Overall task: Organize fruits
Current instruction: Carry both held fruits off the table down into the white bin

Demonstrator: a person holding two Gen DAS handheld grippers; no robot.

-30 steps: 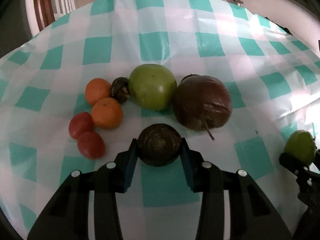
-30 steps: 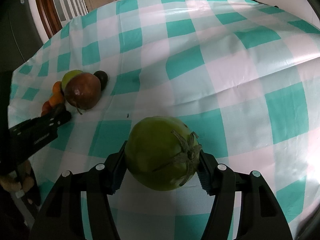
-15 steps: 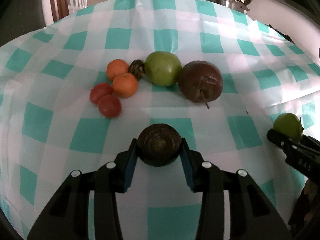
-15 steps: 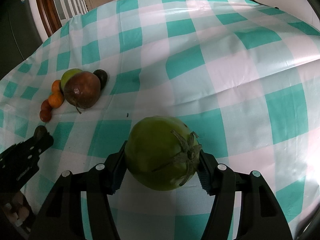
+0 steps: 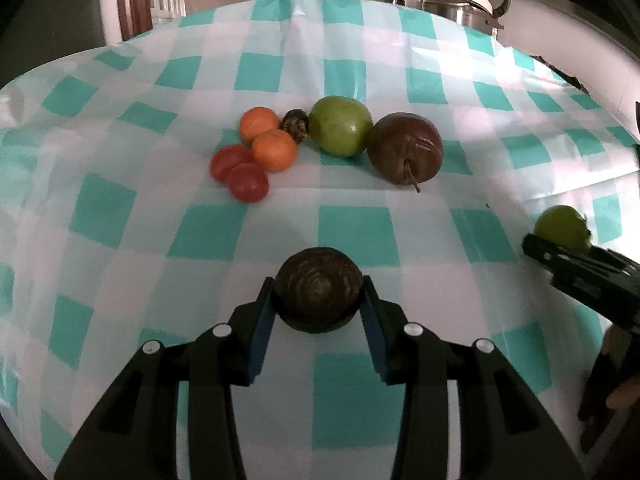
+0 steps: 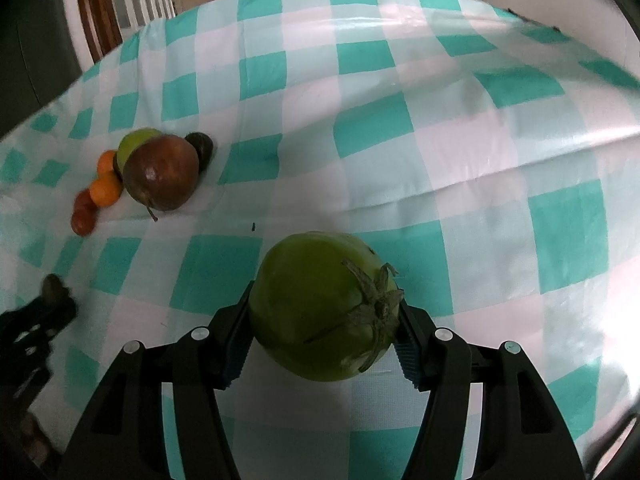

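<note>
the dark brown wrinkled round fruit (image 5: 319, 295) sits clamped between the blue pads of the left gripper (image 5: 319, 300), held above the worktop covered by a teal-and-white checked plastic cloth (image 5: 352, 232). the large green tomato with a dried star-shaped calyx (image 6: 326, 308) is clamped the same way in the right gripper (image 6: 325, 322), also off the cloth as far as the view shows.

ahead of the left gripper, well apart from it, lies the gathered group: two red tomatoes (image 5: 240, 174) touching each other at the left end, two small orange citrus fruits (image 5: 267, 139) just beyond them, a small dark wrinkled fruit (image 5: 295, 125) tucked behind, then a big green round fruit (image 5: 340, 125) and a big dark reddish-brown fruit with a stem (image 5: 405, 147) at the right end. from the right gripper the same group is far ahead and to the left. the fruits lie roughly paired by kind.

judging by that, most of the sorting looks done: red with red, orange with orange. what seems left is setting the two held fruits down, probably each by its like, the dark one by the small dark fruit and the green tomato by the green fruit. a steel pot with a pale lid (image 5: 466, 6) stands beyond the far edge.
</note>
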